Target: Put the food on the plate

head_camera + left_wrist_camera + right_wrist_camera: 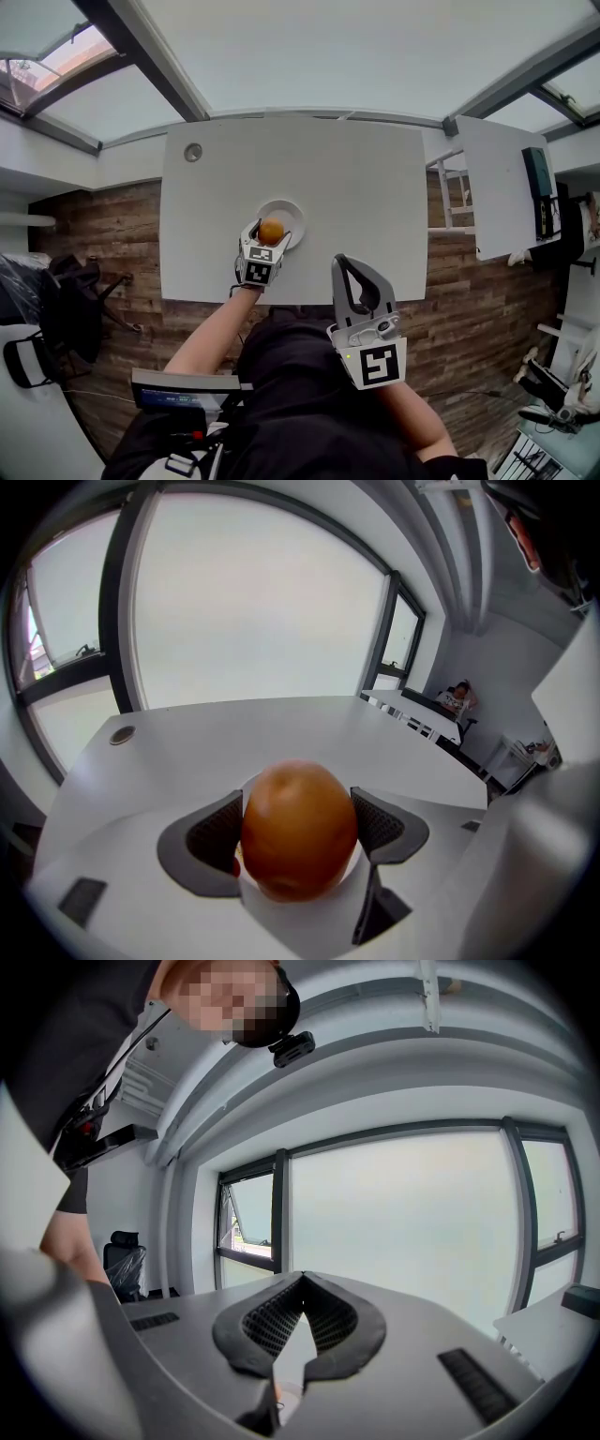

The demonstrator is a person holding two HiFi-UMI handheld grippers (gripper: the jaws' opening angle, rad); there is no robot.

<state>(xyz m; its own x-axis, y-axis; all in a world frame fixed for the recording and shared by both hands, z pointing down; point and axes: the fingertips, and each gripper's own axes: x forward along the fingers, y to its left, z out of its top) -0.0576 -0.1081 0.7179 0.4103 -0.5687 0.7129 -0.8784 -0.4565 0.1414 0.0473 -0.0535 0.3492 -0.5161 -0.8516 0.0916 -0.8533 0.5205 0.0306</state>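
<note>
An orange [272, 231] [298, 829] sits between the jaws of my left gripper [269, 230] [298, 832], which is shut on it. In the head view it hangs over the near-left part of a small white plate [292, 216] on the white table [356, 187]; whether the fruit touches the plate I cannot tell. My right gripper [347, 272] [302, 1312] is held up near the person's body, off the table's near edge, tilted up toward the window. Its jaws meet at the tips with nothing between them.
A round grommet [193, 152] [121, 734] lies in the table's far left corner. A second white table [506, 187] stands to the right with a dark device [538, 173] on it. A black chair [66, 309] is on the wooden floor at the left.
</note>
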